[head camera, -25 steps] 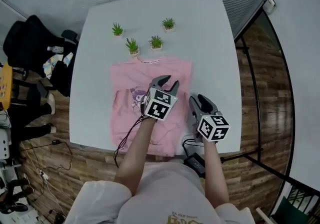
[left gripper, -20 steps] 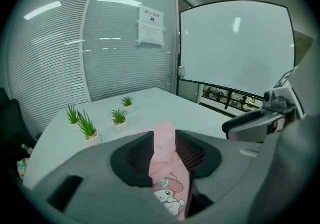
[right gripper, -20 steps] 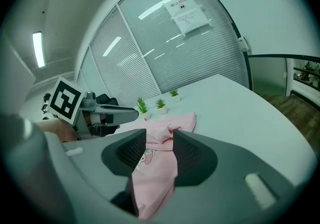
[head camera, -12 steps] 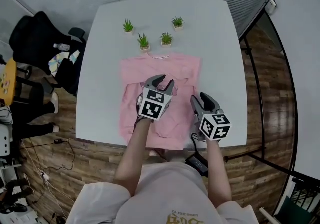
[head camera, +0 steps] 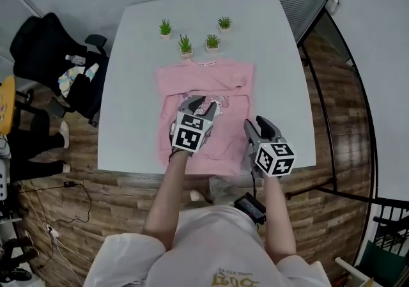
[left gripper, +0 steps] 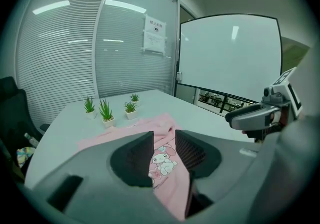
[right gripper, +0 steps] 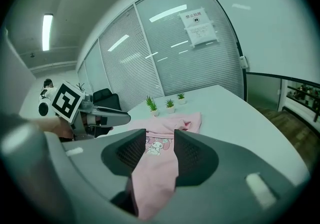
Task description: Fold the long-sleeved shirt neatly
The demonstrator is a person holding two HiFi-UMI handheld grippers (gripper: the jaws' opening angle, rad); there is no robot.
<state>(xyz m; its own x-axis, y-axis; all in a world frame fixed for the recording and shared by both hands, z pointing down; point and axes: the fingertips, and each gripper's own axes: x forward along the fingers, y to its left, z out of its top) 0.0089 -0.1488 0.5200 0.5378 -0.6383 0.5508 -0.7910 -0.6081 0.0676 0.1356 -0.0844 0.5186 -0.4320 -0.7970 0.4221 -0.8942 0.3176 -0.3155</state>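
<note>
- A second ago the lower part of the long-sleeved shirt (head camera: 176, 87) hung over the near edge of the table (head camera: 134, 87). Now the pink cloth ends about at that edge, just behind both grippers.
- The left gripper (head camera: 200, 105) sat right over the cartoon print (head camera: 220, 103) before. Now the print shows just past its tips, to their right.
- Neither pair of jaws looks wider or narrower than it did.
- The left gripper is clenched on the shirt: in its own view pink cloth runs down between the two pads into the throat.
- The right gripper (head camera: 257, 124) is likewise clamped on a fold of the shirt, which drapes between its pads.
- Both point away from me and slant downward, with my forearms reaching in from the bottom of the head view and the marker cubes turned up.
- The left gripper hangs over the shirt's middle. The right one is beside it at the shirt's right edge, a little nearer to me.
- The rest of the shirt lies flat ahead of the tips, collar end farthest, with the potted plants (head camera: 185, 45) beyond it.
- The pinched cloth vanishes inside each throat, so I cannot see which part of the hem is held.
- The left gripper's cube (head camera: 190, 139) covers the shirt's centre.
</note>
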